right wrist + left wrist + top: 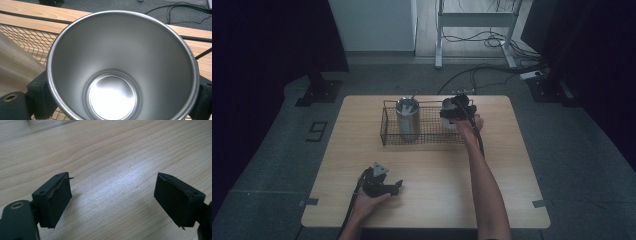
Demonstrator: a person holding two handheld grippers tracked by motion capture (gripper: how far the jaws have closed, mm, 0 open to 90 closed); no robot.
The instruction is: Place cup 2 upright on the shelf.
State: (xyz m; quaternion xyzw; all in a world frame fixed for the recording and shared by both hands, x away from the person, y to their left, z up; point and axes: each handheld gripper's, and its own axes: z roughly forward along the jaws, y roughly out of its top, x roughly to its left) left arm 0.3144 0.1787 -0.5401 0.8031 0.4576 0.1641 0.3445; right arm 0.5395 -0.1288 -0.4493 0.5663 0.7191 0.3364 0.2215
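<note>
An empty steel cup (112, 62) fills the space between my right gripper's (120, 100) two black jaws, which press on its sides. In the high view the right gripper (457, 112) holds this cup (449, 119) upright at the right end of a wire basket (384, 125). A taller steel tumbler (408, 120) stands in the basket's left half with a thin utensil sticking out of it. My left gripper (384, 186) rests low over the wooden table (437, 200) near its front left. Its jaws (112, 200) stand wide apart with bare wood between them.
The basket sits across the far middle of the table. Beyond the table lie grey floor, a white cabinet (372, 25), desk legs (439, 35) and loose cables (492, 40). Dark curtains stand at both sides.
</note>
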